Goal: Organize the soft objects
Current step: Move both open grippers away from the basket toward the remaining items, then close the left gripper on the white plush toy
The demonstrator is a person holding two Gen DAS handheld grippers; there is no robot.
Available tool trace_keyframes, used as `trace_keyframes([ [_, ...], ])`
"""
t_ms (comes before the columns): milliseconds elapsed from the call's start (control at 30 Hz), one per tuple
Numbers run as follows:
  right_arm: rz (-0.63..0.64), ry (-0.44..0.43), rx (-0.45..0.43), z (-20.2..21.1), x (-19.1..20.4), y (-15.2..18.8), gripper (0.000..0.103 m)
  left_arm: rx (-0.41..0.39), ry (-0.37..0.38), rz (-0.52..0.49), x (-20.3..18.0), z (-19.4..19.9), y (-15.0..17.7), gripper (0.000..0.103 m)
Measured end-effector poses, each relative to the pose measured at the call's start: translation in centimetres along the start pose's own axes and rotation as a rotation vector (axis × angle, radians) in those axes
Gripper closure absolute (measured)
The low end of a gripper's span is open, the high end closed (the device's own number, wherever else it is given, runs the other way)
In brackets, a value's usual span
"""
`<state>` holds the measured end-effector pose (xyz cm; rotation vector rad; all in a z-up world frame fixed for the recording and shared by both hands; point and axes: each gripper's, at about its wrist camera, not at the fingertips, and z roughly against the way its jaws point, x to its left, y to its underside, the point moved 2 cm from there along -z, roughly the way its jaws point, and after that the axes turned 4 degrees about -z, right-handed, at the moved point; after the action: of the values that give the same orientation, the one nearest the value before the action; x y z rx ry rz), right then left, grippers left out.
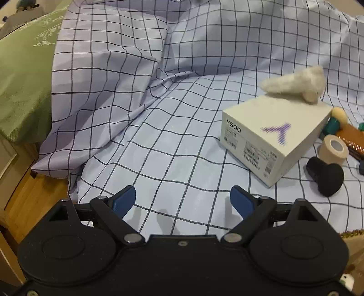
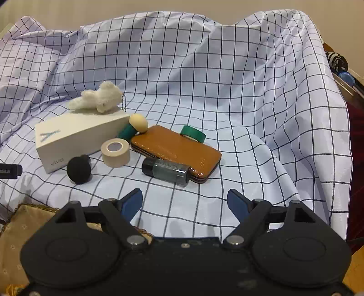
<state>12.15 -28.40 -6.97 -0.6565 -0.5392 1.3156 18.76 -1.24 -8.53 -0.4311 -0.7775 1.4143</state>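
Two grippers, left (image 1: 183, 200) and right (image 2: 184, 202), agape, empty | checked sheet (image 2: 227, 91) rumpled | beige wall (image 2: 159, 6)

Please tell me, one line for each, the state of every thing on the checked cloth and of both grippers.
Plush toy: lying on top of the box.
Box: closed, lying flat.
Tape roll: lying on its side.
Brown case: closed, flat.
Small bottle: capped, on its side against the case.
Left gripper: open, empty.
Right gripper: open, empty.

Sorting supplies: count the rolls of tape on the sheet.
2. The beige roll stands in front of the white box; the green roll sits behind the brown case. Others may be hidden.
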Motion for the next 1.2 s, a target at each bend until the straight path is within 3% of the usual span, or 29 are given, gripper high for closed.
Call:
trace_keyframes([
  [267,0.004,0.039,-0.02,-0.6,-1.8,-1.6,0.022,-0.024,-0.102,-0.03,1.2,0.3,-1.8,0.015],
  [367,0.006,0.052,-0.038,-0.8,-2.5,-2.7,0.021,-0.045,-0.103,-0.03,1.5,0.6,-3.3,0.015],
  [600,-0.013,0.028,-0.052,-1.8,-3.2,-5.4,0.02,-0.099,0.006,-0.076,-0.5,1.6,-7.5,0.014],
  [800,-0.047,-0.04,-0.024,-3.4,-3.1,-7.3,0.02,-0.11,0.12,-0.208,-5.1,0.8,-10.7,0.014],
  [1033,-0.042,-0.092,0.002,-5.9,-2.3,-9.1,0.02,-0.079,0.168,-0.364,-10.3,-1.9,-13.0,0.014],
  [1200,-0.093,-0.128,0.057,-8.3,-2.6,-10.0,0.02,-0.033,0.186,-0.384,-12.4,-4.5,-14.9,0.014],
])
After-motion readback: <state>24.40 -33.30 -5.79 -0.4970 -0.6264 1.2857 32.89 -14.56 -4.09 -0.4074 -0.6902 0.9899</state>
